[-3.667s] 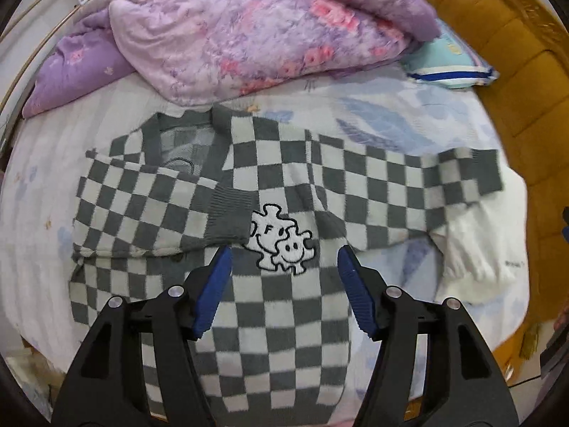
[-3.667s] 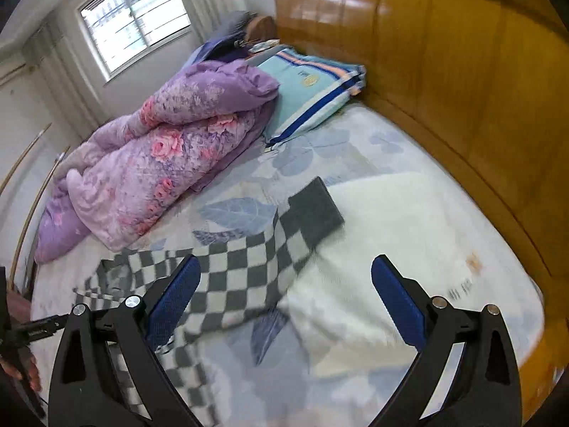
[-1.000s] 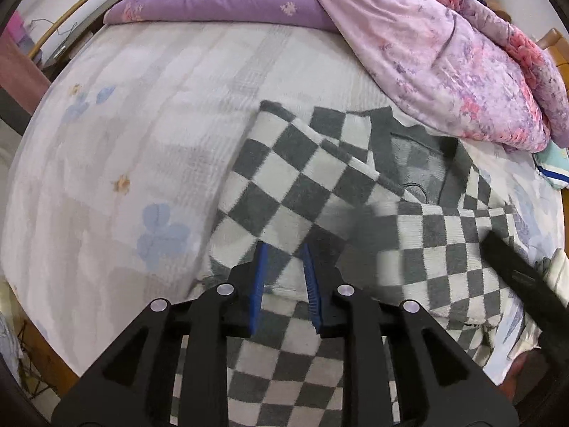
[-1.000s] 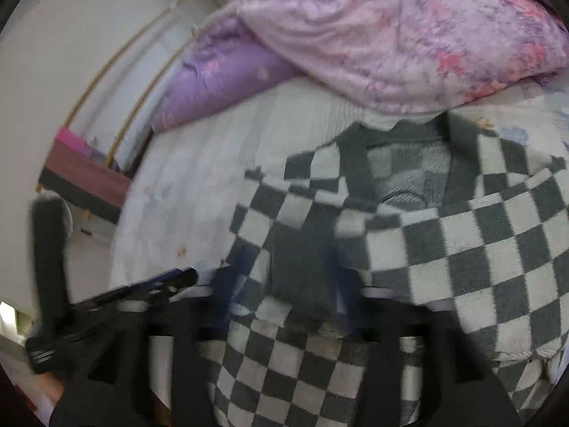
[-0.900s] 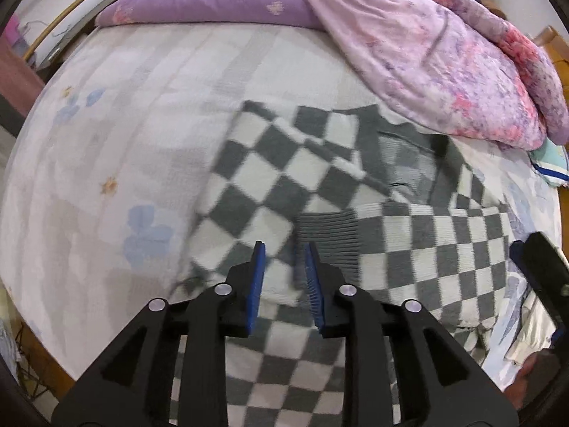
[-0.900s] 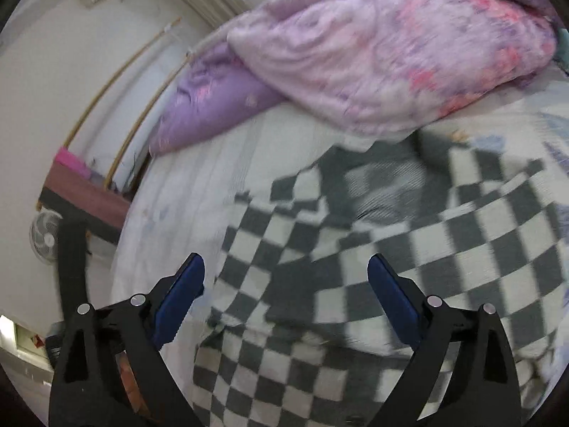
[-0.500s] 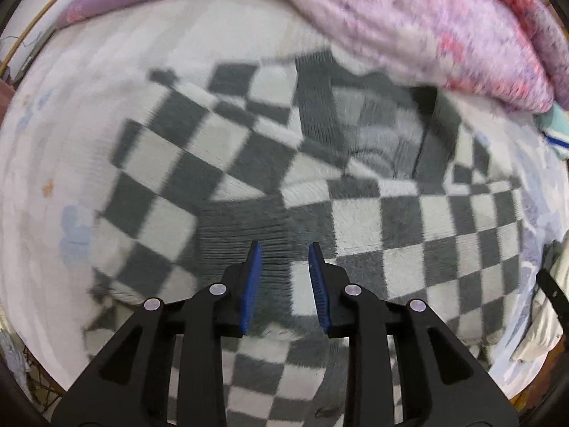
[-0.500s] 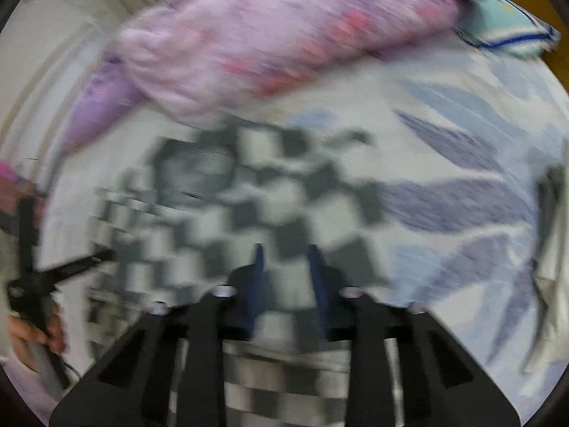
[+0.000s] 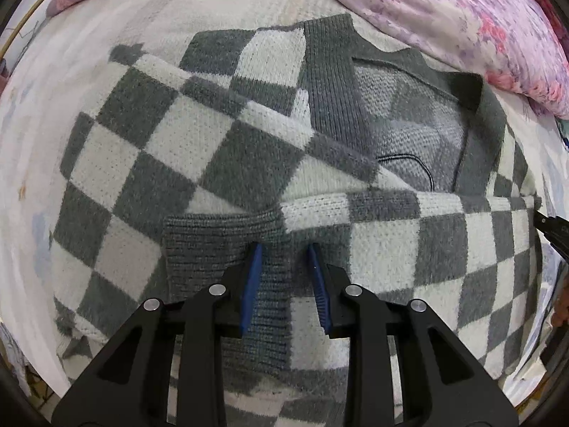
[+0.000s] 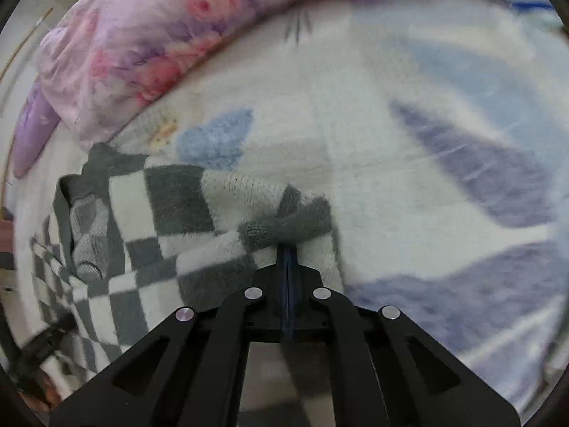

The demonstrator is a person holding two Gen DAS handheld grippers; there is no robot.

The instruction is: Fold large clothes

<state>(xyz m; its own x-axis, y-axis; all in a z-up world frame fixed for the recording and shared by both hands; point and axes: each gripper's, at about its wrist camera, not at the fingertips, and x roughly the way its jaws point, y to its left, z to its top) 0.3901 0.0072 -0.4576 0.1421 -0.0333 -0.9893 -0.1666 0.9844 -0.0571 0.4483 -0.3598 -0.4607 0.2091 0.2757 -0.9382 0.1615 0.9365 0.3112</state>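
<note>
I am folding a grey-and-white checkered cardigan (image 9: 227, 163) that lies flat on a bed sheet (image 10: 409, 163) printed with blue leaves; a pink floral quilt (image 10: 142, 35) is heaped at twelve o'clock beyond its collar.

Both sleeves are already laid across the chest, so the step in hand seems to be folding the body itself; I judge the task roughly halfway through.

My left gripper (image 9: 284, 270) points straight down over the ribbed grey cuff (image 9: 213, 242) of the crossed sleeve, which sits at nine o'clock from my fingertips; its jaws stand narrowly apart, with the knit visible between the blue pads and nothing clamped as far as I can tell.

My right gripper (image 10: 287, 249) has its jaws fully closed at the cardigan's outer edge, at three o'clock of the garment; a puckered fold of grey knit bunches just ahead of the tips at twelve o'clock, so it looks pinched, though how much cloth is caught is hidden.

Next, I think, my left jaws need to close on cloth on their side; then both grippers lift together and carry the edge across, keeping the sleeves from sliding out.
</note>
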